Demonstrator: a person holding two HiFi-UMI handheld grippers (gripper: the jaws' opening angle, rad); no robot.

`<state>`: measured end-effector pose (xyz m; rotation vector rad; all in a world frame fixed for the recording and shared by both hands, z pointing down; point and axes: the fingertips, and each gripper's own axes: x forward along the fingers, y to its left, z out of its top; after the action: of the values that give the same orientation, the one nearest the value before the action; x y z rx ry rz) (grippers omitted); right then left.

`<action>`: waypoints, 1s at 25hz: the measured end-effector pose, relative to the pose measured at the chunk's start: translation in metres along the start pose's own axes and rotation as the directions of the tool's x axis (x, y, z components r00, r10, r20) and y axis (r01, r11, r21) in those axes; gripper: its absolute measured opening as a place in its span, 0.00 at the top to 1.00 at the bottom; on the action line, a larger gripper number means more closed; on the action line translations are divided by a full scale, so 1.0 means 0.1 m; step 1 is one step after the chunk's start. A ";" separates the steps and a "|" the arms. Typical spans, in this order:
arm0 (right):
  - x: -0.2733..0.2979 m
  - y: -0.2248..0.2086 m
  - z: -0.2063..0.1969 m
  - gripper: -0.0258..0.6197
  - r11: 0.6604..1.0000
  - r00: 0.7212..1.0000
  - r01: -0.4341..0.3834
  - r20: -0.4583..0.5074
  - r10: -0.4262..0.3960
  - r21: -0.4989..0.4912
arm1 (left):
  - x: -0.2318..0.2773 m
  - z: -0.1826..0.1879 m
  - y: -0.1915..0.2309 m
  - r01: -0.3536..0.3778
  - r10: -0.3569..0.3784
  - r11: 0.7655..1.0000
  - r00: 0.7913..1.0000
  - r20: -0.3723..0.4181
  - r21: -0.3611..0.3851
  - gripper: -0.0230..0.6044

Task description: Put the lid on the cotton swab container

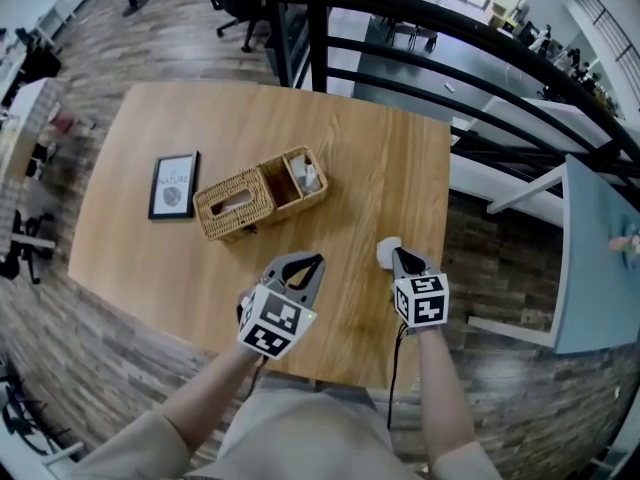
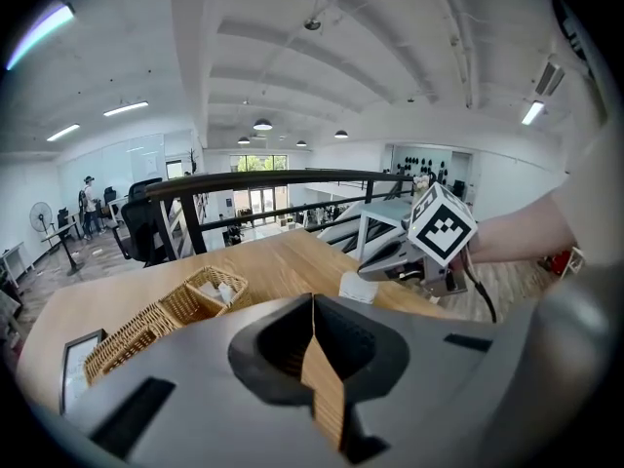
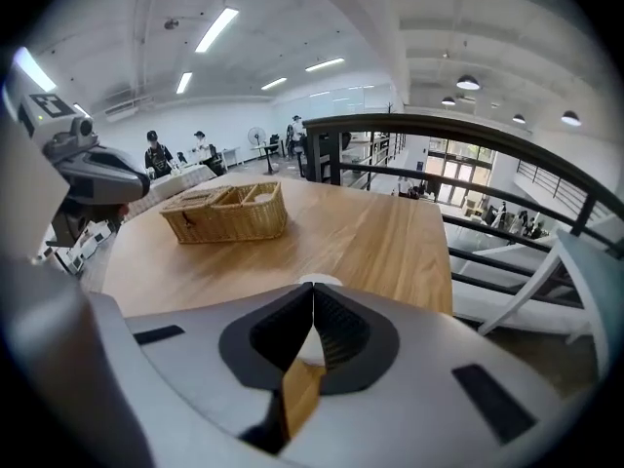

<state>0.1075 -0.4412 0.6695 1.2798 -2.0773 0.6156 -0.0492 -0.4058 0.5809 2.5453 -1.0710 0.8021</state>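
Note:
A small white round container (image 1: 387,252) stands on the wooden table (image 1: 380,168) near its front right. My right gripper (image 1: 399,256) is shut, and its tips sit right over that white container (image 3: 317,283), touching or just above it. I cannot tell whether a lid is on it. My left gripper (image 1: 318,261) is also shut with nothing in it, hovering a little to the left. From the left gripper view the container (image 2: 356,286) shows under the right gripper (image 2: 369,272). The left gripper (image 3: 93,175) appears at the left edge of the right gripper view.
A wicker basket (image 1: 238,203) with a tissue slot and an open compartment lies mid-table. A framed picture (image 1: 174,185) lies to its left. A black railing (image 1: 420,58) runs beyond the far edge. The table's front edge (image 1: 330,373) is close to my arms.

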 end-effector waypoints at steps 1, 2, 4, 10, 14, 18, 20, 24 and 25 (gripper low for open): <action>-0.08 0.03 0.09 0.92 1.000 1.000 -0.010 0.028 0.010 0.004 | -0.05 0.03 0.01 -0.004 0.004 1.000 1.000 0.008 0.007 0.92; -0.18 0.08 0.20 0.92 1.000 0.998 -0.024 0.066 0.023 0.003 | -0.12 0.07 0.02 -0.011 0.011 1.000 1.000 0.016 0.012 0.92; -0.42 0.19 0.45 0.92 0.999 0.990 -0.041 0.137 0.044 -0.019 | -0.26 0.16 0.05 -0.029 0.028 0.999 0.999 0.037 0.019 0.92; -1.25 0.55 1.01 0.92 0.995 0.952 -0.052 0.297 0.074 -0.080 | -0.77 0.51 0.08 -0.089 0.083 0.995 0.989 0.124 0.044 0.92; -1.82 0.72 1.25 0.92 0.994 0.915 -0.081 0.391 0.102 -0.068 | -1.06 0.73 0.03 -0.118 0.104 0.991 0.978 0.183 0.068 0.92; -2.35 0.90 1.39 0.92 0.991 0.878 -0.095 0.461 0.129 -0.095 | -1.37 0.92 -0.07 -0.135 0.110 0.987 0.965 0.238 0.090 0.92; -2.57 0.99 1.44 0.92 0.987 0.863 -0.093 0.485 0.144 -0.128 | -1.51 1.02 -0.14 -0.139 0.107 0.985 0.956 0.273 0.101 0.92; -2.92 1.15 1.46 0.92 0.985 0.838 -0.085 0.525 0.151 -0.148 | -1.77 1.12 -0.27 -0.151 0.103 0.981 0.939 0.329 0.125 0.92; -2.98 1.18 1.45 0.92 0.986 0.835 -0.084 0.529 0.149 -0.146 | -1.83 1.13 -0.30 -0.153 0.102 0.980 0.936 0.337 0.126 0.92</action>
<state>0.0652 -0.3035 0.3491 1.3761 -2.6209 0.1776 -0.0886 -0.3291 0.3820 2.8325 -1.3339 0.5118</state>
